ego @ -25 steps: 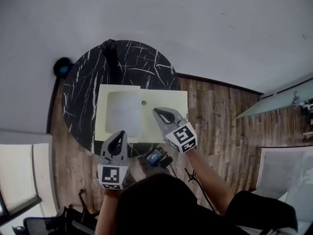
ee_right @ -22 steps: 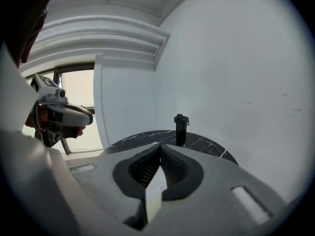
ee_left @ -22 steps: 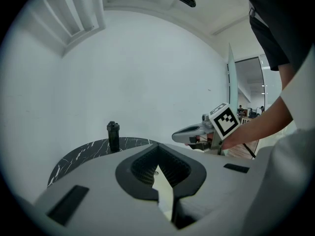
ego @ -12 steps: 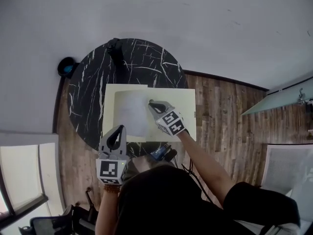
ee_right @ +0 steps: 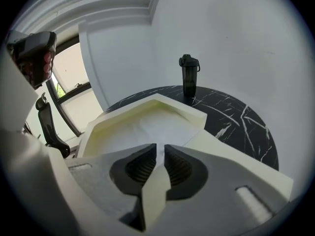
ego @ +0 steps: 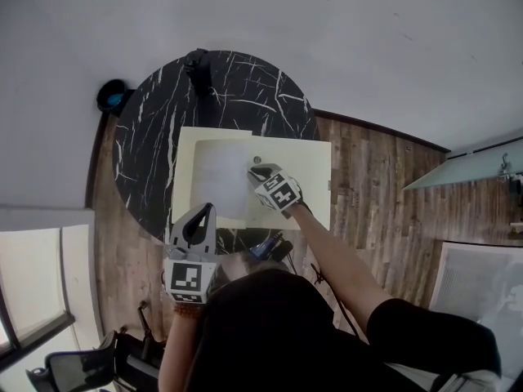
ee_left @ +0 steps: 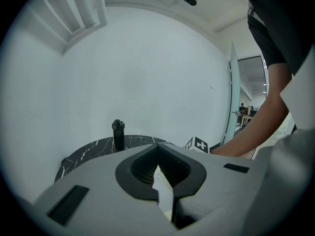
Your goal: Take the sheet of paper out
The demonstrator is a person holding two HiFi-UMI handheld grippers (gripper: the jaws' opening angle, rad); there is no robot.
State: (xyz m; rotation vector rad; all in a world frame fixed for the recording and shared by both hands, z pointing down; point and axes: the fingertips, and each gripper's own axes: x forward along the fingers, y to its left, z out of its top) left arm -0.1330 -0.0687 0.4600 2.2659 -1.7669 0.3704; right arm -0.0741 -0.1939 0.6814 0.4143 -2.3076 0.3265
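The sheet of paper lies flat in the open pale folder on the black worktop, so the removal is not yet done. The right gripper sits low over the folder, its jaws a narrow slit apart and empty, the sheet's edge just ahead of them. The left gripper hangs back, jaws together on nothing. The pinch and the lift are left.

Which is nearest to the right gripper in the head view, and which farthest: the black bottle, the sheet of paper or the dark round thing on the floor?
From the right gripper:
1. Sheet of paper, at its claw, inside the yellow folder.
2. Black bottle, at the far edge of the table.
3. Dark round thing, on the floor left of the table.
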